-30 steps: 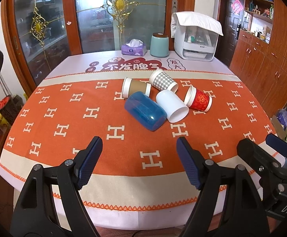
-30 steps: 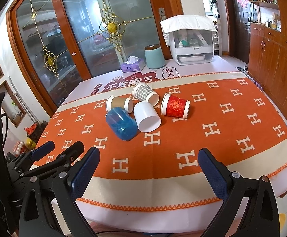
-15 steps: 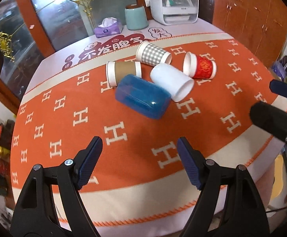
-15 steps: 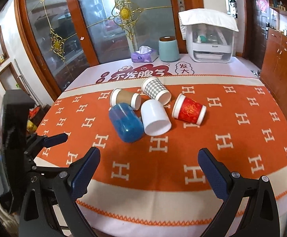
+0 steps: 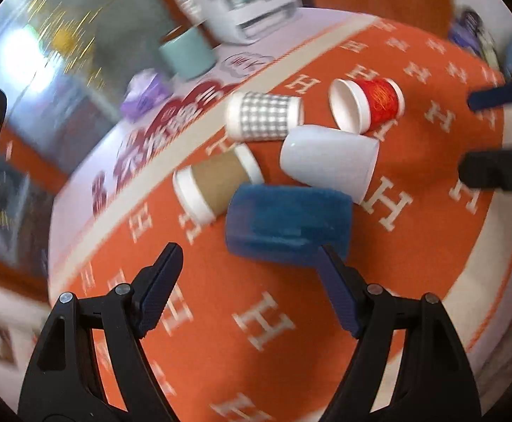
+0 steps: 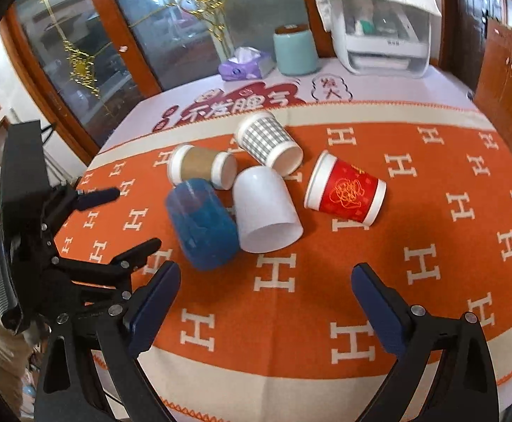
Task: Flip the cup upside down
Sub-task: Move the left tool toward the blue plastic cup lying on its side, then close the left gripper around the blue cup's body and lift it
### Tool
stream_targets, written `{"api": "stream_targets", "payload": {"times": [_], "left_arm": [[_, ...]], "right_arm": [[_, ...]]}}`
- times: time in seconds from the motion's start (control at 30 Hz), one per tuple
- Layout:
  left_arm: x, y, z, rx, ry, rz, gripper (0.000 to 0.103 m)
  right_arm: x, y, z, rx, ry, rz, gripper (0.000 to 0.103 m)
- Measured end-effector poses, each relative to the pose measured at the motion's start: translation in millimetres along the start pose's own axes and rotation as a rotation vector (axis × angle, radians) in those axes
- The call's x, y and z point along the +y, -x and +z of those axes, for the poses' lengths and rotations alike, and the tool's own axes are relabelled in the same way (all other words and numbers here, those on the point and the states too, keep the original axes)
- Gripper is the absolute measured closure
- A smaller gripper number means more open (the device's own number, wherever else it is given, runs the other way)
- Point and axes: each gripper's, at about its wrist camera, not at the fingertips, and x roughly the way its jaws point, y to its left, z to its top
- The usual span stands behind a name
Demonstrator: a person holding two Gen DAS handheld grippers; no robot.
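Note:
Several cups lie on their sides on the orange tablecloth (image 6: 326,299): a blue plastic cup (image 6: 201,225), a white cup (image 6: 264,214), a red paper cup (image 6: 345,190), a checked cup (image 6: 268,142) and a brown cup (image 6: 201,167). My left gripper (image 5: 252,288) is open, tilted, just short of the blue cup (image 5: 287,223); it also shows in the right wrist view (image 6: 125,218). My right gripper (image 6: 266,309) is open and empty, nearer than the cups. The left wrist view is blurred by motion.
At the table's far end stand a teal canister (image 6: 294,49), a purple tissue box (image 6: 245,65) and a white appliance (image 6: 382,31). Glass doors stand behind; wooden cabinets stand on the right. The table's near edge lies below my right gripper.
My left gripper has moved forward toward the blue cup and rolled, so its view tilts. My right gripper has moved closer to the cups. The cups have not moved.

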Motion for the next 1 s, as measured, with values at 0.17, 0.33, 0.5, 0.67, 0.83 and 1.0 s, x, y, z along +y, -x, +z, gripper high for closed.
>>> {"api": "stream_targets", "payload": {"times": [0.17, 0.33, 0.5, 0.67, 0.83, 1.0], "left_arm": [[-14, -18, -2, -0.058, -0.26, 0.053, 0.027], [-31, -28, -11, -0.108, -0.449, 0.069, 0.027], [-49, -38, -21, -0.134, -0.639, 0.115, 0.027], [-70, -55, -32, -0.13, -0.838, 0.163, 0.027], [-83, -72, -32, -0.132, -0.928, 0.148, 0.027], [-95, -85, -34, -0.124, -0.998, 0.129, 0.028]], "right_arm": [[-15, -21, -6, 0.038, -0.027, 0.004, 0.004], [-27, -49, -18, 0.104, -0.073, 0.02, 0.011], [-35, -70, -24, 0.147, -0.127, 0.056, 0.013], [-35, -82, -27, 0.165, -0.13, 0.058, 0.013], [-37, -89, -28, 0.174, -0.142, 0.059, 0.013], [-43, -92, -33, 0.18, -0.156, 0.058, 0.013]]}}
